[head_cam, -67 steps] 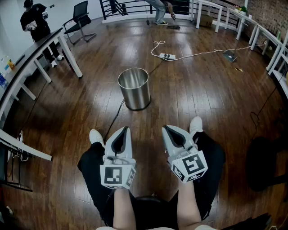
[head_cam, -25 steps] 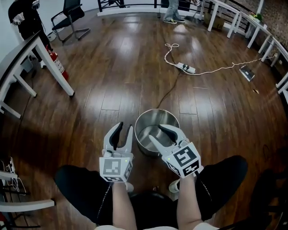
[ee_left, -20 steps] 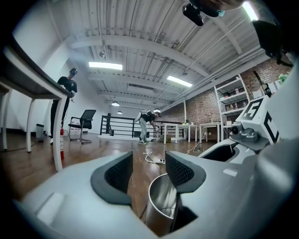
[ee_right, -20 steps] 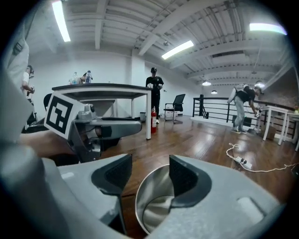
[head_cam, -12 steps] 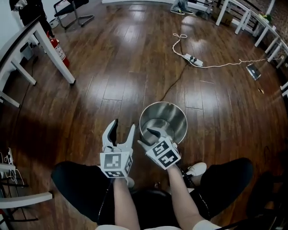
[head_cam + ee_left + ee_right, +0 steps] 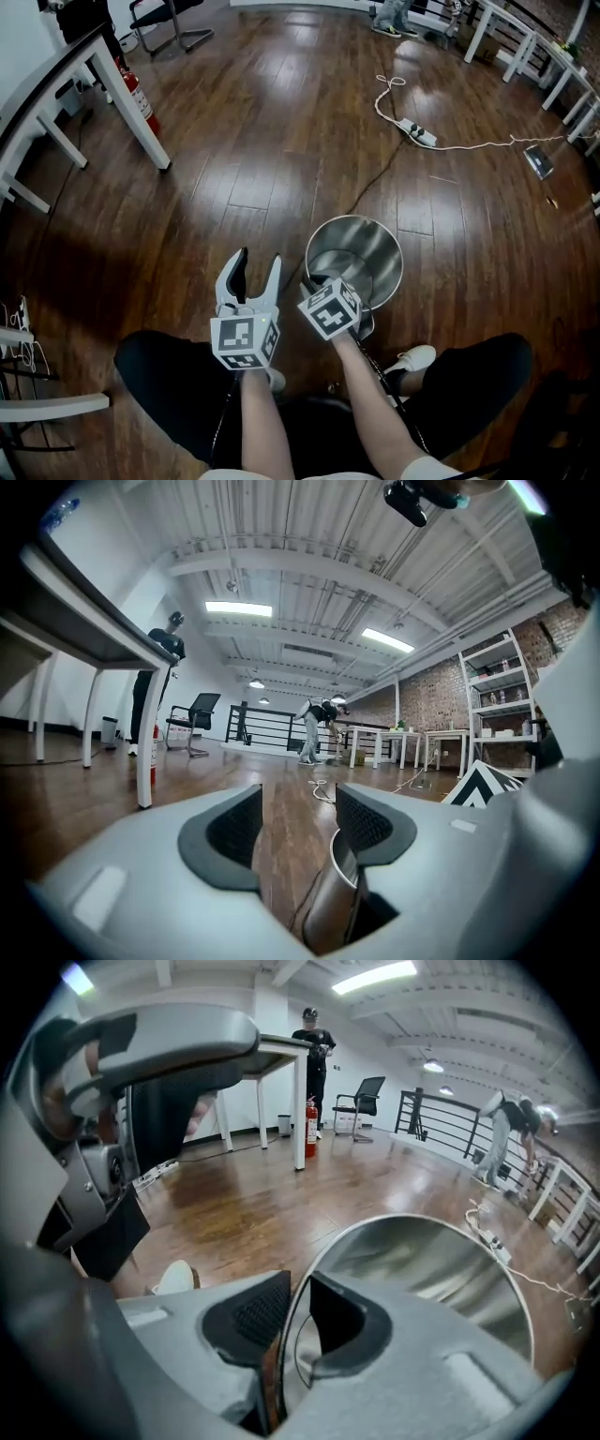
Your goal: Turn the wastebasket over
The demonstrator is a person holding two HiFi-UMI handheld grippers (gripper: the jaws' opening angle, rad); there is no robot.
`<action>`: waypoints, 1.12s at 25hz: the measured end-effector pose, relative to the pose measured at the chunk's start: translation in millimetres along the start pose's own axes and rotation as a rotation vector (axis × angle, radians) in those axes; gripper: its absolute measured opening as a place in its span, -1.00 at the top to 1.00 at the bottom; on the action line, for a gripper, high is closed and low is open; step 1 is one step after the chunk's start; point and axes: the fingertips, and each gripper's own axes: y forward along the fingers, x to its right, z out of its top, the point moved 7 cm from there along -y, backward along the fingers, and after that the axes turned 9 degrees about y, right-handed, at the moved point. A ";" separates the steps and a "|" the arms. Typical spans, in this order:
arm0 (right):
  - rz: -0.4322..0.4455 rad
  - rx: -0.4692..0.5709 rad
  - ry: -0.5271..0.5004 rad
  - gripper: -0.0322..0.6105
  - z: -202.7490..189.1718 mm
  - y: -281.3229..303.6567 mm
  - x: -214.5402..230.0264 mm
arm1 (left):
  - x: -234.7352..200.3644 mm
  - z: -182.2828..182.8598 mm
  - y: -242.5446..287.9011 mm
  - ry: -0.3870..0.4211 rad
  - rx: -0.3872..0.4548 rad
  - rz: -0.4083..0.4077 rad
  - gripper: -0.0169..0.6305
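A shiny steel wastebasket (image 6: 361,246) stands upright on the wood floor, mouth up, just in front of my knees. My right gripper (image 6: 319,279) tips steeply down over its near rim. In the right gripper view, the jaws of the right gripper (image 6: 300,1290) have just been closing and stand narrow. The rim of the wastebasket (image 6: 441,1269) runs between them, one pad outside and one inside, with a thin gap still showing. My left gripper (image 6: 257,259) is wide open and holds nothing, level, just left of the basket. The basket's wall (image 6: 330,907) shows under the left gripper (image 6: 298,803).
A black cable (image 6: 370,192) runs from the basket toward a power strip (image 6: 417,131) with a white cord. A white table leg (image 6: 141,122) and a red fire extinguisher (image 6: 138,98) stand at the far left. My legs and a white shoe (image 6: 412,358) are close behind the basket.
The wastebasket has come close in front of my knees. My right gripper dropped onto its near rim and tilted downward. My left gripper opened wide and sank beside the basket.
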 end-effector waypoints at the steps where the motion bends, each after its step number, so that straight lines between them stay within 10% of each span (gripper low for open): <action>1: 0.010 0.002 0.014 0.73 0.0 -1.0 0.2 | 0.1 -0.3 -0.2 0.000 0.001 -0.002 0.12; 11: 0.119 0.247 0.170 0.73 19.8 -58.2 27.2 | 1.6 0.5 -2.1 -0.017 0.010 -0.001 0.13; 19: 0.429 0.549 0.520 0.74 -0.5 -78.0 67.7 | 5.0 -0.3 -2.7 -0.010 -0.002 -0.007 0.14; 28: 0.276 0.587 0.542 0.71 -60.3 -98.1 138.7 | 23.0 -8.5 9.4 -0.012 -0.027 -0.064 0.15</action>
